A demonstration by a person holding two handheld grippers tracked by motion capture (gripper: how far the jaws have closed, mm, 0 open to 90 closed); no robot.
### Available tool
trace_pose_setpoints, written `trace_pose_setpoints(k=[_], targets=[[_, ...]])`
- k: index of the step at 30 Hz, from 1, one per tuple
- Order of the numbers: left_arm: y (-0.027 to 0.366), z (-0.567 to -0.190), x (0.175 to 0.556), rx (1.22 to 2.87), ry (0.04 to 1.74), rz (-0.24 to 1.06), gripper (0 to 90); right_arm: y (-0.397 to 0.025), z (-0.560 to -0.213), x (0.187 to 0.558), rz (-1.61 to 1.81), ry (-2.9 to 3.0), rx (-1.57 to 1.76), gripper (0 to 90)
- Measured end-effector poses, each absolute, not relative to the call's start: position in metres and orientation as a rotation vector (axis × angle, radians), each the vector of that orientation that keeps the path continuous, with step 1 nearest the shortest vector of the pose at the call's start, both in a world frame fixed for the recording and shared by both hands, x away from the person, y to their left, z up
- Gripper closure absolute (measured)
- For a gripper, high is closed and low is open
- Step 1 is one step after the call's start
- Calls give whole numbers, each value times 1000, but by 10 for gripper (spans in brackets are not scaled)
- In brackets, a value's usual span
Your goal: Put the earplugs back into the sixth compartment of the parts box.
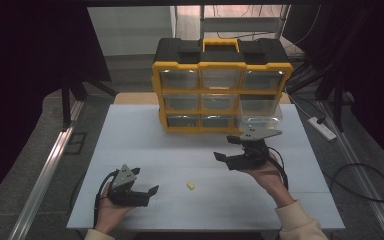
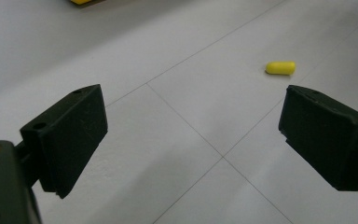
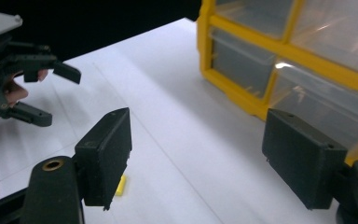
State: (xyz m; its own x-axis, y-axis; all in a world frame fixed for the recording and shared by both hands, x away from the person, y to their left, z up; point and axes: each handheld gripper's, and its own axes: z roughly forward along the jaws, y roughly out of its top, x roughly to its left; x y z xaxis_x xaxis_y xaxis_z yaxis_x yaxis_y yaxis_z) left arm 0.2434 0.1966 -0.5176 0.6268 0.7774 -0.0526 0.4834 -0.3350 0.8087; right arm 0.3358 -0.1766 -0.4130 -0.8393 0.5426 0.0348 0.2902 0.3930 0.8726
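Note:
A small yellow capsule-shaped piece (image 1: 191, 186) lies on the white table (image 1: 130, 145), between the two grippers. My left gripper (image 1: 149, 196) is open near the front left, its jaws pointing right toward the piece (image 2: 280, 68), which lies ahead and apart from them. My right gripper (image 1: 225, 148) is open and empty, held above the table in front of the yellow and black drawer cabinet (image 1: 222, 85). The cabinet's bottom right clear drawer (image 1: 261, 120) is pulled out. In the right gripper view the piece (image 3: 120, 185) is partly hidden by a jaw.
The cabinet (image 3: 242, 100) stands at the table's back middle, with several clear drawers. A white power strip (image 1: 322, 127) and cables (image 1: 365, 175) lie on the floor at the right. A metal rail (image 1: 45, 175) runs along the left. The left gripper (image 3: 51, 93) shows in the right gripper view.

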Motion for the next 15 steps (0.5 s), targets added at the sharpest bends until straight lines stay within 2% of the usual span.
trace_pose_setpoints(k=[15], targets=[[196,-518,243,2004,989,438,77,-141,-435,335,1327,2554,670,242]])
